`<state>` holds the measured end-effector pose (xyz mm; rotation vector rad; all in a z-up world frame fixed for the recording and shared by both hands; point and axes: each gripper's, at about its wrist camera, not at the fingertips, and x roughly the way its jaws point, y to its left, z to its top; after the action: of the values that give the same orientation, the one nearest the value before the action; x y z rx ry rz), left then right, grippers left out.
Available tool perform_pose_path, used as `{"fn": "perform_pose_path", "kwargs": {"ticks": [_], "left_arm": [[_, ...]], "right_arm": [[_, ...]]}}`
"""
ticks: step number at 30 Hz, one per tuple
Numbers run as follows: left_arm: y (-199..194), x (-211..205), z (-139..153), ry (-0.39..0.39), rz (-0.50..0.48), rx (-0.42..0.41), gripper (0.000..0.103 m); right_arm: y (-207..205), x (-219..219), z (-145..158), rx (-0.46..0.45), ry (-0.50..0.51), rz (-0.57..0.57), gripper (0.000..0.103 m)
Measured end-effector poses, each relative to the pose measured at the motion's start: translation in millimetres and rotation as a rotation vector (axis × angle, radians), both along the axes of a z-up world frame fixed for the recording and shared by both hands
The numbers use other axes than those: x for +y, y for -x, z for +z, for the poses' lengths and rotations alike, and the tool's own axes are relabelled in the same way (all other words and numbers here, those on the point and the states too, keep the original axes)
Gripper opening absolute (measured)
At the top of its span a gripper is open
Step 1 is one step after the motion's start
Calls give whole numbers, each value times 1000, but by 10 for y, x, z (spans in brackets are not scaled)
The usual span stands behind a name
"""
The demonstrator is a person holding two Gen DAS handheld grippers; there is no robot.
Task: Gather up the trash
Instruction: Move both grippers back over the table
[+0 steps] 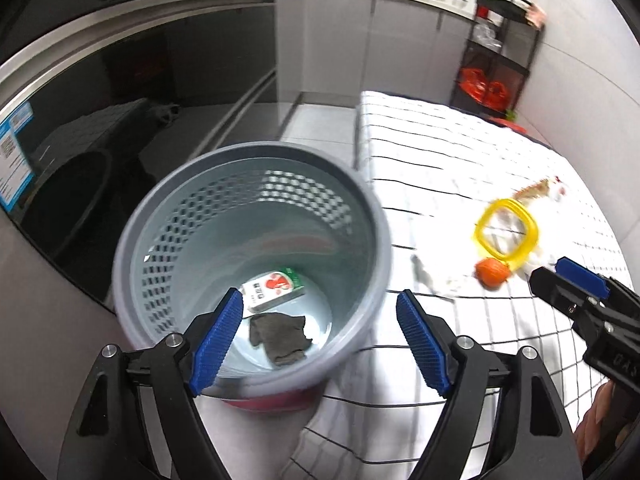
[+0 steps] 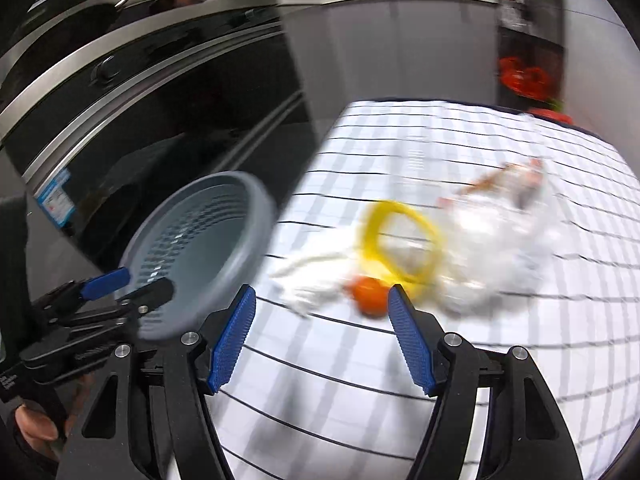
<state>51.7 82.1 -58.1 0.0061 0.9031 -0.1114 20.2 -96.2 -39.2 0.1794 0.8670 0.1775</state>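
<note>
At the left, the grey perforated bin (image 1: 252, 264) is seen standing at the edge of the checked cloth (image 1: 460, 168) on the counter, with a small carton (image 1: 274, 290) and a dark crumpled scrap (image 1: 280, 338) already lying on its floor. The left gripper (image 1: 320, 336) is held over the near rim with its jaws apart and nothing between them, so its drop appears to be finished. Further right, the remaining trash is gathered on the cloth: white crumpled paper (image 2: 308, 292), an orange fruit-like piece (image 2: 370, 294), a yellow ring-shaped lid (image 2: 400, 240) and a clear plastic wrapper (image 2: 504, 224). The right gripper (image 2: 320, 342) is poised just short of the orange piece, jaws spread and empty. The step in hand is judged to be the next pick. It would best be done by lowering the jaws astride a single item, the orange piece being nearest, and closing only once it is centred, so that the paper beside it is not dragged along.
</note>
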Motion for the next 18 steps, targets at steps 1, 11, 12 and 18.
{"fn": "perform_pose_path", "kwargs": {"ticks": [1, 11, 12, 18], "left_arm": [[12, -66, -3, -5, -15, -3, 79], [-42, -585, -137, -42, -106, 7, 79], [-60, -640, -149, -50, -111, 3, 79], [-174, -826, -236, -62, -125, 13, 79]], "right_arm": [[38, -86, -9, 2, 8, -19, 66], [223, -559, -166, 31, 1, -120, 66], [220, -578, -182, 34, -1, -124, 66], [204, -751, -258, 43, -22, -163, 66]]}}
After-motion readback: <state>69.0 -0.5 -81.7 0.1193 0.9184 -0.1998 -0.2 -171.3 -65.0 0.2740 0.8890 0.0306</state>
